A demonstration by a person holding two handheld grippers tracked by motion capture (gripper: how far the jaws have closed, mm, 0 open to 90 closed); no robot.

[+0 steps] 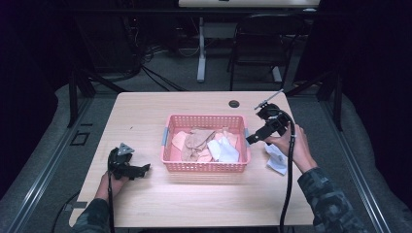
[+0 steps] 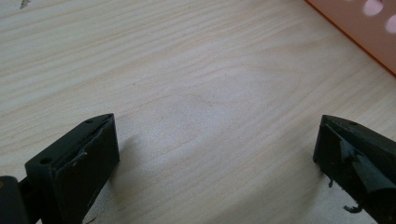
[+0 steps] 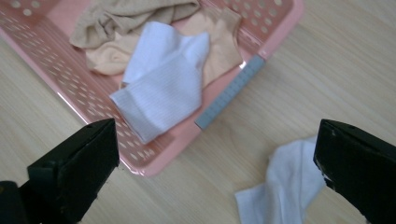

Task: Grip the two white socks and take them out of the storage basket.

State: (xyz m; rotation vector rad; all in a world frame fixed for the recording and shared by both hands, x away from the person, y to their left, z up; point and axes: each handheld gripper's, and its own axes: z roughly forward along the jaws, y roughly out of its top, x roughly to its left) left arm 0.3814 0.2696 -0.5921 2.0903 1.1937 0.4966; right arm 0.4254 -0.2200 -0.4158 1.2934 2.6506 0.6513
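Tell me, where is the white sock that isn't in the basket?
The loose white sock lies flat on the wooden table, just right of the pink basket and under the right gripper; the right gripper view shows it bottom right.

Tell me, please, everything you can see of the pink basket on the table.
The pink basket is a shallow rectangular tray of what looks like plastic, with perforated walls and floor and a grey tab on each short side. It sits flat near the middle of the wooden table, open side up. Inside lie loosely piled socks: beige and tan ones and a white sock on top. Another white sock lies outside it on the table. Neither gripper touches it.
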